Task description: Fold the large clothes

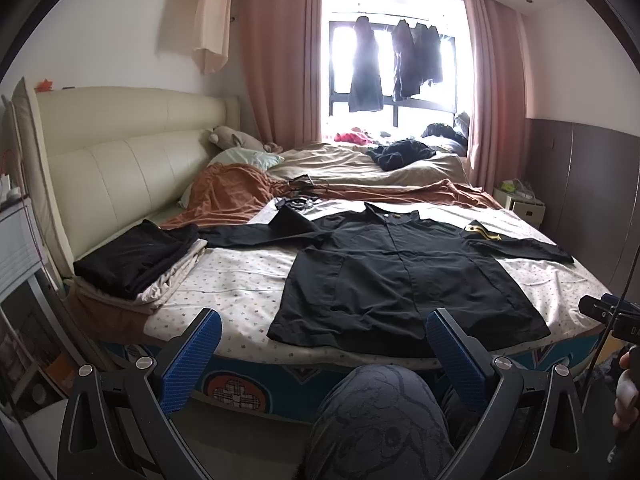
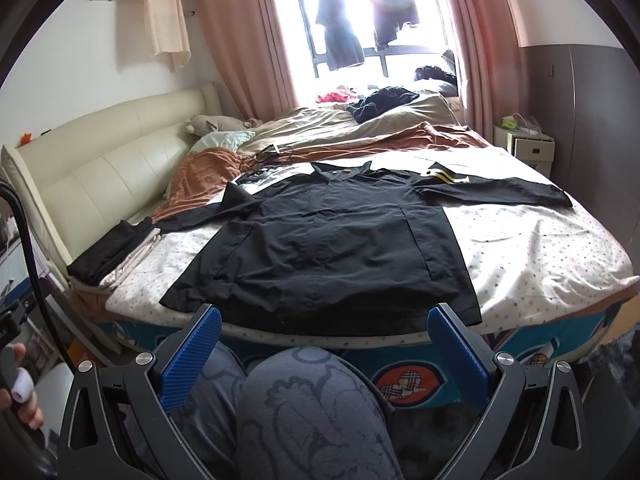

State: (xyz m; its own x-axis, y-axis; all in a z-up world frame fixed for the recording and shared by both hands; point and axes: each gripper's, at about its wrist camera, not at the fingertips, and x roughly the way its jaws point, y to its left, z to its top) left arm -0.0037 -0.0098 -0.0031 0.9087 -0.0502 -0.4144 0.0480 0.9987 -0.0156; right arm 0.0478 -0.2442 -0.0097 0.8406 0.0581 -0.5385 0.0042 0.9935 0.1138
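Observation:
A large black long-sleeved shirt (image 1: 404, 276) lies flat, front up, on the patterned bed sheet, sleeves spread left and right, hem at the bed's near edge. It shows in the right wrist view (image 2: 340, 240) too. My left gripper (image 1: 324, 332) is open and empty, held back from the bed above the hem. My right gripper (image 2: 324, 332) is open and empty, also short of the hem. My knees (image 2: 312, 412) are below both grippers.
A stack of folded clothes (image 1: 140, 264) sits at the left by the cream headboard (image 1: 120, 152). Rumpled brown and beige bedding (image 1: 360, 172) and a dark garment (image 1: 400, 152) lie at the far side. A nightstand (image 1: 520, 204) stands at the right.

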